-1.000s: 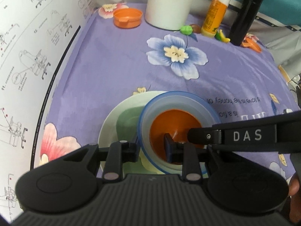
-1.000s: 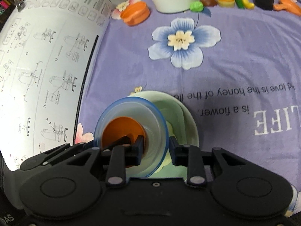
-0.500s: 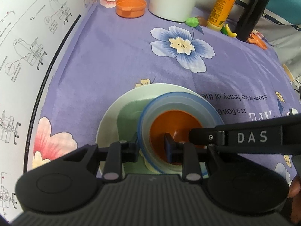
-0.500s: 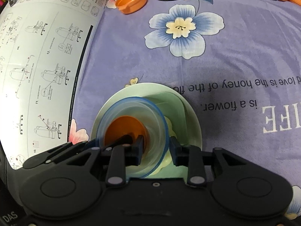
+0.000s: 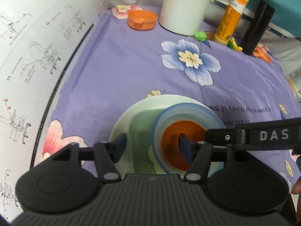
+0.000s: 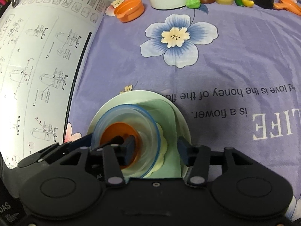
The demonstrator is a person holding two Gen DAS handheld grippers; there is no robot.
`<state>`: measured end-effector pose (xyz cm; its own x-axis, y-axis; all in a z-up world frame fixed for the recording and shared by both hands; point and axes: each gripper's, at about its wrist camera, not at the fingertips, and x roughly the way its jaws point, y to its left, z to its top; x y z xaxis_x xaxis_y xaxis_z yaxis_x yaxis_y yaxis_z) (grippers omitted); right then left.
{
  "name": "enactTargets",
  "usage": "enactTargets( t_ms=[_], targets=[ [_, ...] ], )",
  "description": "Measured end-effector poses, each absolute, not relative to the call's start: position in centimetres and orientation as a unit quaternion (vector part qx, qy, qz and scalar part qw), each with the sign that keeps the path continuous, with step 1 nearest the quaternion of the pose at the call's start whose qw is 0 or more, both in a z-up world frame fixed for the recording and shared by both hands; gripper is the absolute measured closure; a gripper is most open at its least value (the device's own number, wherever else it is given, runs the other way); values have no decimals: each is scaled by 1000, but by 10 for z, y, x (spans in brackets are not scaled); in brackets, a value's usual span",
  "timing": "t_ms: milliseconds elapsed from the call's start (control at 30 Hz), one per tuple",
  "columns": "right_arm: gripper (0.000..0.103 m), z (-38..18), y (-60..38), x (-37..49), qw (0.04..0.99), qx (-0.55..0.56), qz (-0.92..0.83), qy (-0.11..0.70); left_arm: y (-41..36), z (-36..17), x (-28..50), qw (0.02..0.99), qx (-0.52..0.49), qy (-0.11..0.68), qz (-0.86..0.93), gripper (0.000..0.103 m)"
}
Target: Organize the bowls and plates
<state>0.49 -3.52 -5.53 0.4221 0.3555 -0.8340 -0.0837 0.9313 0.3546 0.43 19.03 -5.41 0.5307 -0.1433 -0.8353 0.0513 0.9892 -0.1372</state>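
Note:
A translucent blue-rimmed bowl (image 5: 185, 113) with an orange bowl (image 5: 178, 130) nested inside sits on a pale green plate (image 5: 131, 113) on the purple flowered cloth. It also shows in the right wrist view: blue bowl (image 6: 144, 130), orange bowl (image 6: 116, 130), plate (image 6: 169, 105). My left gripper (image 5: 151, 146) is open, its jaws straddling the blue bowl's left wall. My right gripper (image 6: 157, 147) is open, its jaws straddling the bowl's right wall. A second orange bowl (image 5: 142, 19) stands at the far left of the cloth (image 6: 129, 9).
A large instruction sheet (image 6: 37, 56) stands along the left. At the back are a white cylinder (image 5: 185, 7), an orange bottle (image 5: 231, 17), a black container (image 5: 257, 26), toy fruit (image 6: 193, 1) and an orange scoop (image 6: 287, 5).
Both grippers have opened and let go of the blue bowl's walls. The stacked bowls now rest on the green plate.

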Motion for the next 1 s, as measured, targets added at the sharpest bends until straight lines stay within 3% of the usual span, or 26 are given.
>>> enactTargets(
  t_ms=[167, 267, 533, 1000],
  targets=[
    [27, -43, -46, -6, 845, 139, 129, 500, 197, -38, -3, 887, -57, 456, -43, 12],
    [21, -34, -55, -13, 853, 145, 128, 485, 197, -27, -9, 895, -57, 441, -40, 7],
    [1, -15, -77, -35, 868, 163, 123, 452, 188, 5, -30, 911, -45, 406, -53, 0],
    [0, 7, -122, -92, 897, 158, 131, 392, 195, 28, -80, 930, -60, 361, -45, 0]
  ],
)
